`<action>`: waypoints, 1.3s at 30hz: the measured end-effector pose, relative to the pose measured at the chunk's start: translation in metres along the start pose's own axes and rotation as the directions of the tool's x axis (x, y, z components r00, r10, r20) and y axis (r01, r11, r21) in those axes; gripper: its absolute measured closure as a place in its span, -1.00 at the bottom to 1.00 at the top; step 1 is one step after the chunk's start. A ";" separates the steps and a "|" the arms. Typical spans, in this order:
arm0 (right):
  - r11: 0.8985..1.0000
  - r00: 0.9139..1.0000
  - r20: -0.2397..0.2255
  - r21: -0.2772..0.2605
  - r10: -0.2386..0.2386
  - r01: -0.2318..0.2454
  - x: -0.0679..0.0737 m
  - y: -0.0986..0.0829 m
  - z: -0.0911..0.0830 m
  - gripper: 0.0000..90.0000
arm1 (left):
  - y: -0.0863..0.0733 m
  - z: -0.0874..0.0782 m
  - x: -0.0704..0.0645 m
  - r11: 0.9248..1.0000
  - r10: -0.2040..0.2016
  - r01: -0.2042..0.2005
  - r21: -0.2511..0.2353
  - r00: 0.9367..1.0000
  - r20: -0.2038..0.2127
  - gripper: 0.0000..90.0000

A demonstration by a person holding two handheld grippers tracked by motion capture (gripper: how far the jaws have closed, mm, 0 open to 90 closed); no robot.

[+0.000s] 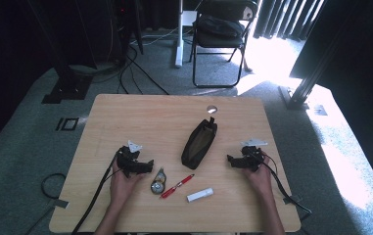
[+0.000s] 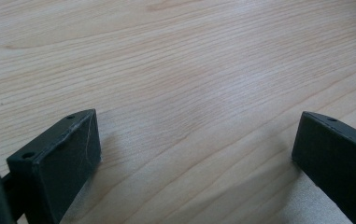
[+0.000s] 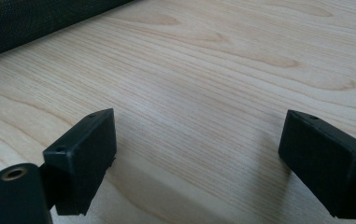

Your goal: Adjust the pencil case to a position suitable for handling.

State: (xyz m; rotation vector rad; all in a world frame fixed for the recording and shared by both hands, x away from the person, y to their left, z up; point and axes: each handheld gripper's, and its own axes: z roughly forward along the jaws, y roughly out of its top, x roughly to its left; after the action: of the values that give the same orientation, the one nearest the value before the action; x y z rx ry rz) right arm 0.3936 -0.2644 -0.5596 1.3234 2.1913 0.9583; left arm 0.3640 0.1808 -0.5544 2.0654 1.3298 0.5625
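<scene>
Nothing seems started yet: the left gripper [image 1: 147,165] and right gripper [image 1: 230,159] both rest on the table [image 1: 125,117] with jaws wide apart and empty. Between them lies the dark pouch [image 1: 199,142], its long axis running away from the person, leaning slightly right, while the tape dispenser [image 1: 158,183], red pen [image 1: 176,186] and white tube [image 1: 199,195] lie outside it, near the front edge.

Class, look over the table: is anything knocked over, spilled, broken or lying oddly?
Nothing stands out. The dark pencil case lies flat near the middle of the wooden table; the tape dispenser, red pen and white tube lie apart in front of it. Both claws, left and right, are open and empty.
</scene>
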 end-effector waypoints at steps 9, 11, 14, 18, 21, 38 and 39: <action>1.000 1.000 0.000 0.000 0.000 0.000 0.000 0.000 0.000 -0.75 | 0.001 0.000 0.002 1.000 0.007 -0.007 -0.018 1.000 0.007 -0.84; 1.000 1.000 0.000 0.000 0.000 0.000 0.000 0.000 0.000 -0.75 | 0.001 -0.001 0.002 1.000 0.010 -0.010 -0.028 1.000 0.010 -0.73; 1.000 1.000 0.000 0.000 0.000 0.000 0.000 0.000 0.000 -0.75 | 0.002 -0.002 0.002 1.000 0.006 -0.006 -0.026 1.000 0.010 -0.63; 1.000 1.000 0.000 0.000 0.000 0.000 0.000 0.000 0.000 -0.75 | 0.003 -0.005 0.002 1.000 0.001 -0.001 -0.015 1.000 0.005 -0.40; 1.000 1.000 0.000 -0.001 0.000 0.000 0.000 0.000 0.000 -0.75 | 0.005 -0.011 0.001 1.000 -0.021 0.021 -0.001 1.000 0.009 -0.18; 1.000 1.000 0.002 -0.001 0.002 -0.002 0.000 0.000 0.000 -0.75 | 0.040 -0.048 -0.041 0.988 0.014 0.016 -0.152 0.981 0.192 -0.23; 1.000 1.000 0.002 -0.001 0.002 -0.002 0.000 0.000 0.000 -0.74 | 0.042 -0.048 -0.045 0.987 0.022 0.010 -0.163 0.980 0.197 -0.23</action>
State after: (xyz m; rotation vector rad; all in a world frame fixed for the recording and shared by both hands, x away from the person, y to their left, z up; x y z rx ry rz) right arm 0.3936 -0.2644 -0.5597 1.3259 2.1881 0.9583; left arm 0.3420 0.1391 -0.4915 1.9368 1.1250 0.4397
